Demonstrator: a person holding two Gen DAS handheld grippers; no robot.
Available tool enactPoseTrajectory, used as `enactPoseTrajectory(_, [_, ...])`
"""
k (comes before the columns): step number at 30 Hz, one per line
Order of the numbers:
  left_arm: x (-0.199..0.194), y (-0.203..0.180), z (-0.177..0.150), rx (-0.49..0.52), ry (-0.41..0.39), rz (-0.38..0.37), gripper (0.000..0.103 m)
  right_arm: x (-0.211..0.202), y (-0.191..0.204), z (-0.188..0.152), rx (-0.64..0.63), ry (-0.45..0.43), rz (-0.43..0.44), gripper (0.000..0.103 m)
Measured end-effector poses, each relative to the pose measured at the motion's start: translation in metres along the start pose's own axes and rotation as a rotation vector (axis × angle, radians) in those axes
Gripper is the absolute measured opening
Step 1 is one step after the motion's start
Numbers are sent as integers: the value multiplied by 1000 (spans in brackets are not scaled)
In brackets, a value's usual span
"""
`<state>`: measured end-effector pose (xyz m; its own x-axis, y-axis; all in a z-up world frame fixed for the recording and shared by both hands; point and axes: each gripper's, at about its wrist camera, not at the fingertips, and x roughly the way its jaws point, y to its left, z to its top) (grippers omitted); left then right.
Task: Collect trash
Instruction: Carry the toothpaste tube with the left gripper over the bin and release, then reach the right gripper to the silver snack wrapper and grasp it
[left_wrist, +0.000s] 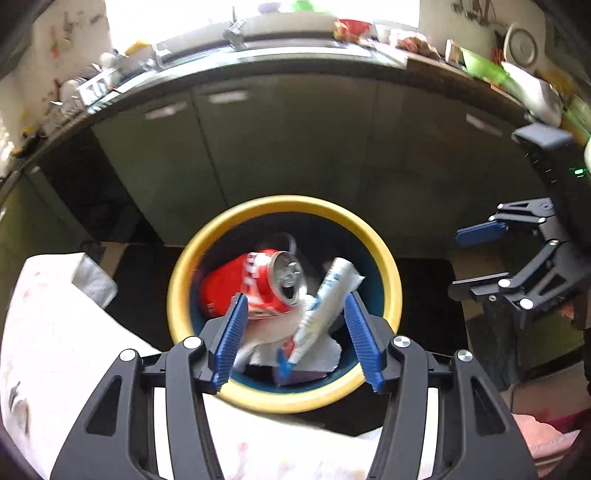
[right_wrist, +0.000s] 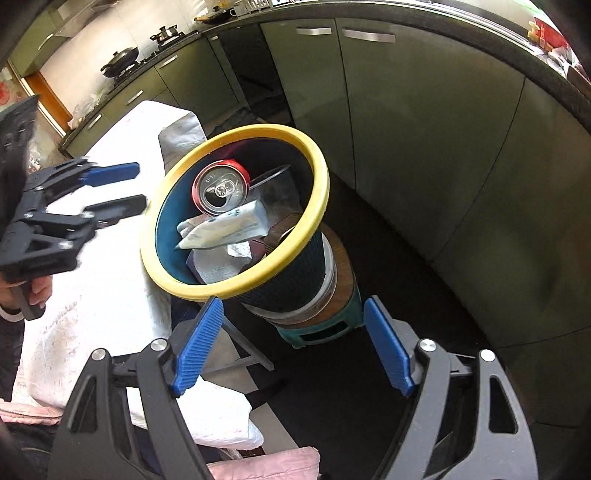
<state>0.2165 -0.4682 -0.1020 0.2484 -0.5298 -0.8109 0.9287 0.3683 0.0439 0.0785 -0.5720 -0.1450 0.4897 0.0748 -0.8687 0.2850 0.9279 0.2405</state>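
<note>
Left gripper (left_wrist: 291, 338): jaws apart, empty, hovering over the mouth of the bin (left_wrist: 391, 273). Right gripper (right_wrist: 291, 347): jaws apart, empty, held beside and below the rim.

Bin: dark body, yellow rim, standing on a small stool (right_wrist: 325, 325) beside a cloth-covered table (right_wrist: 110, 266).

Contents:
- Red drink can (left_wrist: 240, 288), lying on its side, opened top toward the cameras. Likely light, thin-walled, dents under squeeze; best taken across the body.
- Toothpaste-like tube (left_wrist: 325, 299), lying on top, leaning against the can. Soft, probably slippery; best gripped mid-length.
- Crumpled white paper (left_wrist: 314, 354) beneath. Very light, compressible; any fold serves.

Status, judged: trash appears collected inside; nothing held.
</note>
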Motion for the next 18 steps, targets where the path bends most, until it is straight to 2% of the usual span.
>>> enactPoseTrajectory(2, [-22,7,-12,-29,-39,-1,56,2,5,2,-7,2,3,74])
enactPoseTrajectory(4, [-50,18,-28,-83,-88,-7,64,2,12,5,-21,2,10,74])
enactPoseTrajectory(6, [-76,29,-47,-132,-130,-7,67,2,25,12,-53,0,13,74])
enactPoseTrajectory(9, [-114,47,-87,-206,-185,43,70,0,52,25,-117,-8,21,74])
enactPoseTrajectory(13, [-151,79,-147,-302,-208,192,75,1,108,50,-232,-20,50,74])
enactPoseTrajectory(18, [-172,129,-217,-434,-195,327,78,18,203,82,-411,-18,138,78])
